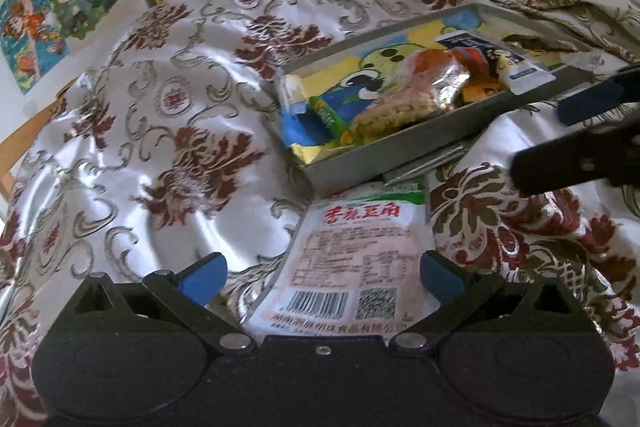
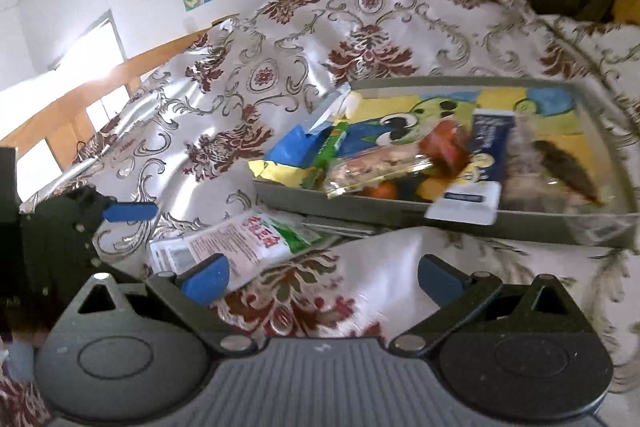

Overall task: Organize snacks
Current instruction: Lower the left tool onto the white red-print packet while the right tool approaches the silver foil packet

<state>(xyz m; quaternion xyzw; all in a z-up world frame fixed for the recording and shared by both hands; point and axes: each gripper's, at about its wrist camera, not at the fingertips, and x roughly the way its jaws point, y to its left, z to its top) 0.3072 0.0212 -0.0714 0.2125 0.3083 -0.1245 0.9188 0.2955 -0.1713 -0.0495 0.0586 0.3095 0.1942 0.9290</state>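
Snack packet (image 1: 352, 259), a white pouch with red printing, a barcode and a green top edge, lies flat on the floral cloth (image 1: 160, 131), directly ahead of the left gripper (image 1: 322, 271) and between its two blue-tipped fingers. The jaws are spread wide and hold nothing; neither pad visibly touches the pouch. The long axis of the pouch runs roughly along the gripper's forward line, barcode end nearest, green end farthest and tucked against the near wall of the grey tray (image 1: 344, 167). The tray, ahead and right of the left gripper, already holds several wrapped snacks. From the right gripper (image 2: 324, 277), also wide open and empty, the same pouch (image 2: 236, 243) lies ahead-left, just beside its left finger, with its long axis slanting across the view. Judgement: the left gripper is nearer and better aligned for the pick.
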